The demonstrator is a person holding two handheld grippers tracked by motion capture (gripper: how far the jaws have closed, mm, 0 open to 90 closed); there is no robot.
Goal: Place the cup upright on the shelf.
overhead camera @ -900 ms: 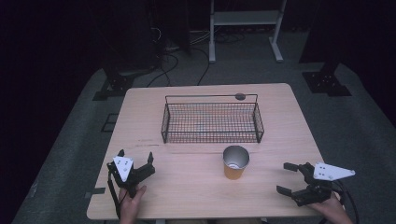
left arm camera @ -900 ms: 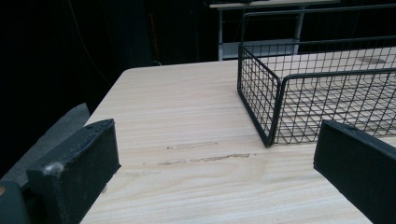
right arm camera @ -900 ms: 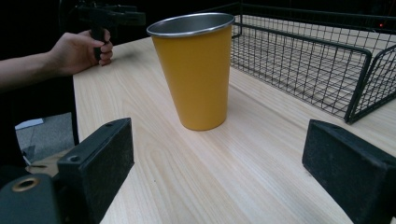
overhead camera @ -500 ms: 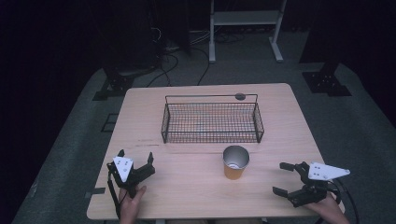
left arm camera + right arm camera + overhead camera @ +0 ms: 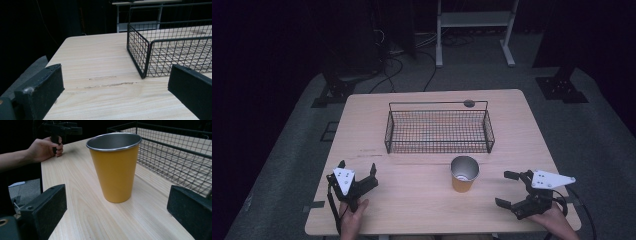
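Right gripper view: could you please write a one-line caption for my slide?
Open right gripper faces an upright yellow metal cup on the wooden table, beside a black wire basket.

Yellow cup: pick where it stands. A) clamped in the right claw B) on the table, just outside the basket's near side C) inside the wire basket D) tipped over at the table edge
B: the yellow cup stands upright on the table, outside the wire basket, untouched by the open right claw.

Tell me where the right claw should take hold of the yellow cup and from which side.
Grip the yellow cup across its tapered wall, probably just under the rolled rim, coming level from its right, where the open right claw already faces it. It stands upright and apart from the wire basket, so both flanks look free.
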